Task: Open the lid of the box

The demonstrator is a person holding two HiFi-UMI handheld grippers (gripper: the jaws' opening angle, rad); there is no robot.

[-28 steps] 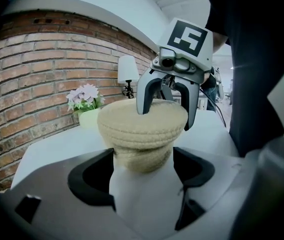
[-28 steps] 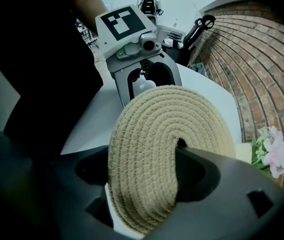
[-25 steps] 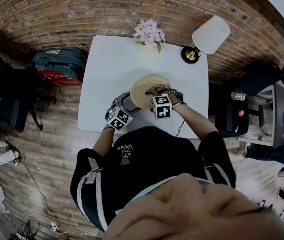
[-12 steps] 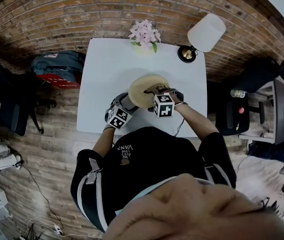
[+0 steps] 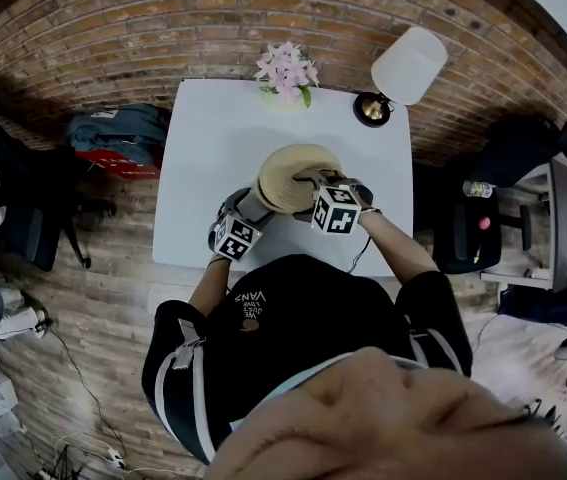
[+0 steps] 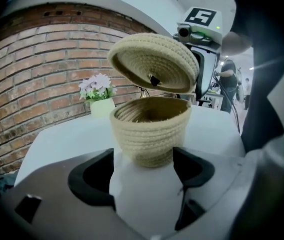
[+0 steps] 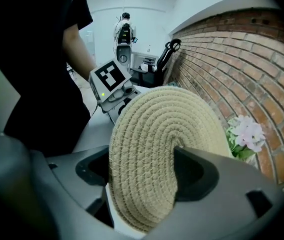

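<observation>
The white table point(image 5: 213, 148) stands with its far edge against a brick wall. The woven rope box point(image 6: 151, 129) sits on its near half, about midway between the left and right edges, upright and with its mouth uncovered.

The round woven lid point(image 7: 157, 149) hangs in the air just above the box, steeply tilted. Its hollow underside faces the left gripper's camera and its domed top faces the right one. On the near side the lid's rim is clear of the box's rim; whether they touch on the far side I cannot tell.

A lamp point(image 5: 408, 63) with a white shade stands at the far right corner, and a small pot of pink flowers point(image 5: 285, 68) at the middle of the far edge.

The right gripper point(image 7: 142, 169) is clamped on the lid, one jaw over the top face near its centre and the other behind the rim, on the underside.

The left gripper point(image 6: 143, 159) lies low on the table with its jaws wide, one pressed to each side of the box's lower wall
</observation>
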